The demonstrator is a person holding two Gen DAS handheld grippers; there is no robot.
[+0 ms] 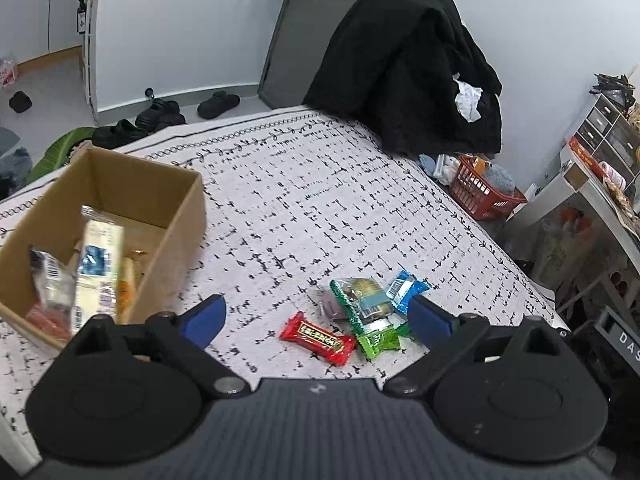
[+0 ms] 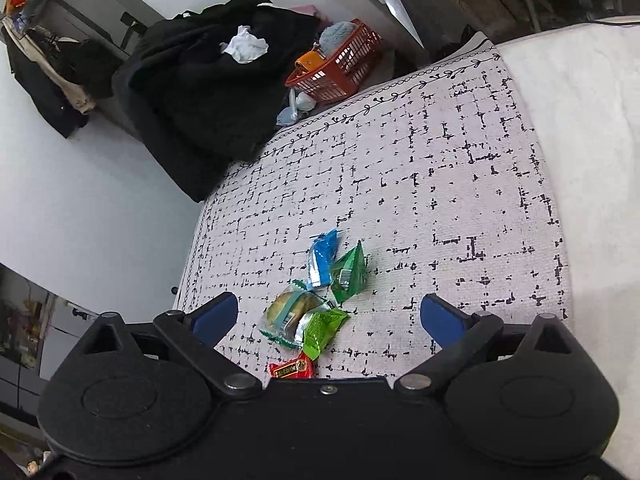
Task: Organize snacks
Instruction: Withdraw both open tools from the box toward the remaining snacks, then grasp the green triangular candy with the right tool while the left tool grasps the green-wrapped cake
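A small pile of snacks lies on the patterned cloth: a red bar, a green-edged clear pack, a light green packet and a blue packet. My left gripper hovers open just above them. At left, a cardboard box holds several packets, and a pale one looks blurred over it. In the right wrist view the same pile shows: blue packet, green packet, clear pack, light green packet, red bar. My right gripper is open above them.
A black coat hangs over a chair at the far edge. An orange basket stands on the floor beyond the right edge, and shoes lie past the far side. Bare white surface borders the cloth.
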